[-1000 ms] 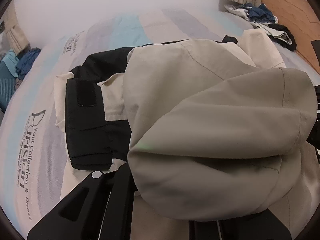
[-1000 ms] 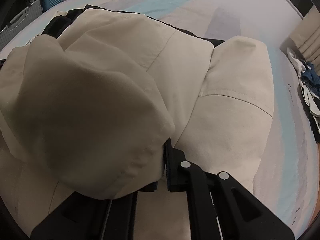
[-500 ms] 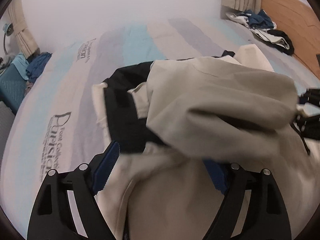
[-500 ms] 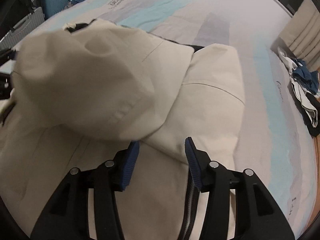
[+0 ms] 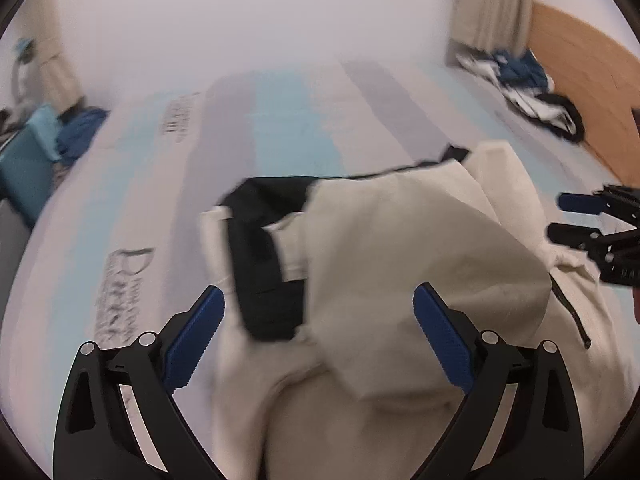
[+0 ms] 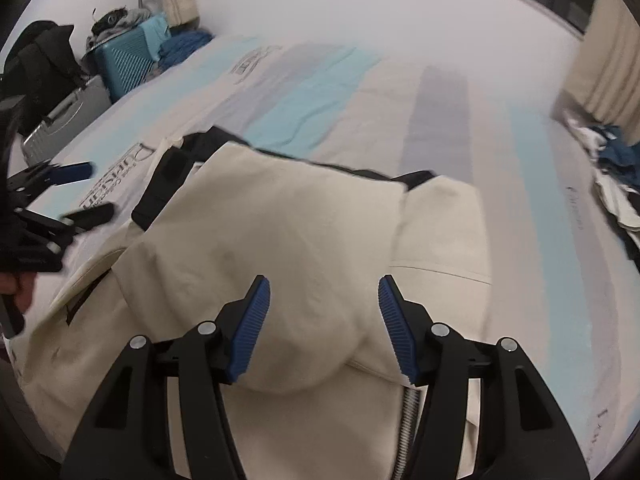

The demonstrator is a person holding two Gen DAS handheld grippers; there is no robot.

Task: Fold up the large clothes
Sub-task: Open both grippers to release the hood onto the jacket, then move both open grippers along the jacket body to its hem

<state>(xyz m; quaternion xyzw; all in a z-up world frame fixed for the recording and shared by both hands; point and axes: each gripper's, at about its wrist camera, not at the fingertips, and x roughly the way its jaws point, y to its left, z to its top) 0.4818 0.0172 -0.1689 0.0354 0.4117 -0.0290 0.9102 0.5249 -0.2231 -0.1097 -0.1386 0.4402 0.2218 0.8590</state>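
A cream jacket with black panels lies folded over itself on the striped bed sheet; it also shows in the right wrist view. Its hood lies on top of the body and a zipper runs along the near edge. My left gripper is open and empty, just above the jacket's near side. My right gripper is open and empty over the hood. Each gripper shows at the edge of the other's view.
A pile of blue, white and black clothes lies at the far right of the bed by a wooden headboard. A teal suitcase and grey case stand beside the bed on the left.
Both grippers let go of the hood, opened and pulled back. The hood dropped flat onto the jacket's body.
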